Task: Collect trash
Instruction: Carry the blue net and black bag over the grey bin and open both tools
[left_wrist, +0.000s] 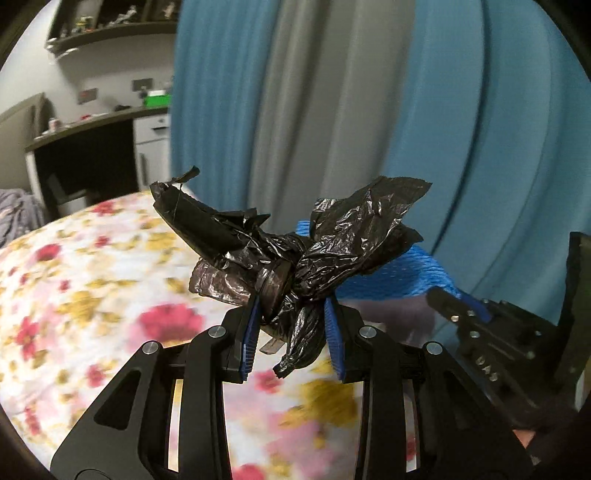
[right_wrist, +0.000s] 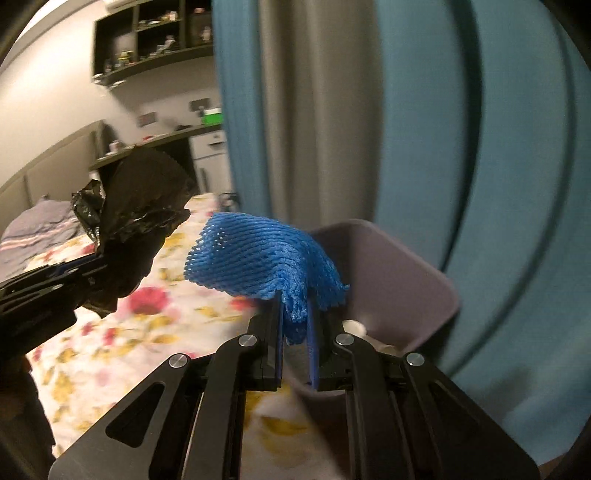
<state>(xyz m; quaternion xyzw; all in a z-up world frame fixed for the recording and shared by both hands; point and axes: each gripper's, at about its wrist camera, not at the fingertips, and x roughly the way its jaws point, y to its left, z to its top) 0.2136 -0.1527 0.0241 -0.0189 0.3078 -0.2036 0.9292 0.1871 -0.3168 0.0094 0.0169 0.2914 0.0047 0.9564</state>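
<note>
Two pieces of trash are in hand, both held above the bed (left_wrist: 92, 295).

Bin (right_wrist: 406, 273): mauve tub with thin walls, sits beside the bed by the curtain (right_wrist: 461, 129), directly ahead of the right claw (right_wrist: 297, 328). Something pale lies inside; can't tell what.

Bag (left_wrist: 295, 266): crumpled black plastic, clamped in the left claw (left_wrist: 291, 317) at its knotted waist, loose ends fanning up on both sides. Looks light, limp and slick. The knot is the right place to hold it; loose film would likely slide off the pads.

Net (right_wrist: 266, 258): blue foam mesh sleeve, pinched by one bunched edge in the right claw, the rest flopping out forward and left. Looks featherweight, soft and springy, not fragile. The bunched edge grips well, but it may cling to the ribbed pads on release.

Pose: both claws tilt downward and sit side by side. The right one is nearer the bin, net overhanging its rim. The left one stands over the floral cover, well short of the bin.
</note>
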